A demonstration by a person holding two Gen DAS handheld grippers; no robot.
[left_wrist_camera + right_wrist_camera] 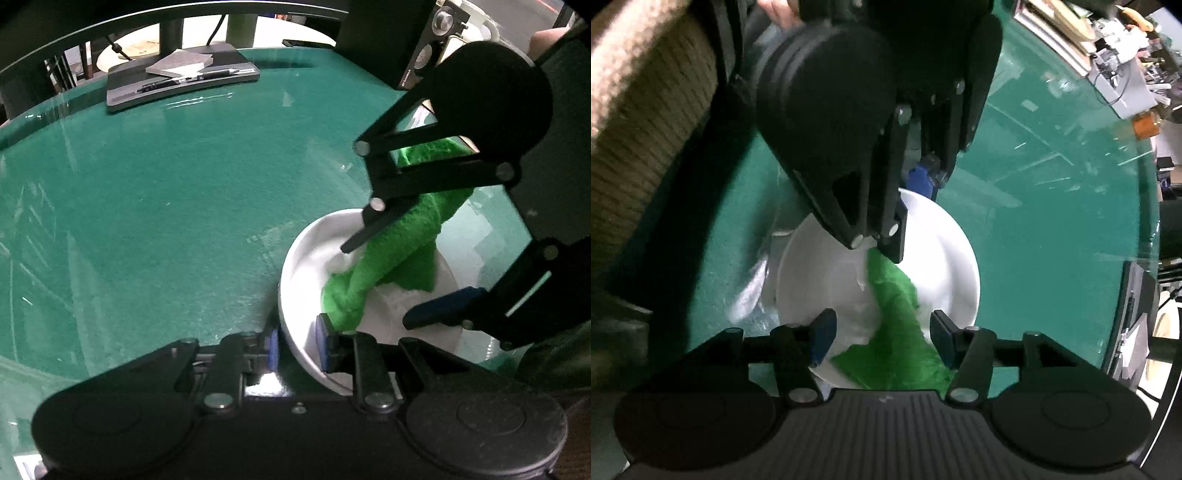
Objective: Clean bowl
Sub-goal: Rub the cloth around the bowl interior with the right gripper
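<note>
A white bowl (295,258) (945,251) stands on the green glass tabletop (166,203). My left gripper (298,347) (910,214) is shut on the bowl's rim, one blue pad inside and one outside. A green cloth (391,251) (897,317) lies in the bowl, running up its wall and over the edge. My right gripper (376,284) (882,338) points down into the bowl with its fingers on either side of the cloth. Its pads stand apart and do not press the cloth.
A dark flat tray (181,81) with pens and a notepad sits at the table's far edge. Books and small devices (1108,55) crowd another edge. Beige knitted fabric (646,110) rises beside the bowl, and crumpled clear plastic (753,291) lies against it.
</note>
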